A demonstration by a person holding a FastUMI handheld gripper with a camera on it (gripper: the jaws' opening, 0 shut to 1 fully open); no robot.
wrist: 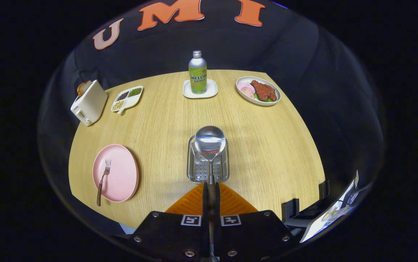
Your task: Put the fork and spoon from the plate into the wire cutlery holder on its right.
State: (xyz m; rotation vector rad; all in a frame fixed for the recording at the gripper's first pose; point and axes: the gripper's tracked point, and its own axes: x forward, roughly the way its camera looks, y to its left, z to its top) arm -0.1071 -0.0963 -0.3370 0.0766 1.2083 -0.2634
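Gripper [210,187] fingers clamp spoon [210,142] handle, bowl above wire holder [194,167]; fork [103,180] on pink plate [121,182]; next: lower spoon in, release.

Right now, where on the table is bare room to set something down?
Bare wood lies between the pink plate and wire cutlery holder, and right of the holder, short of the food plate. The back edge is crowded. The tool grips the spoon above the holder.
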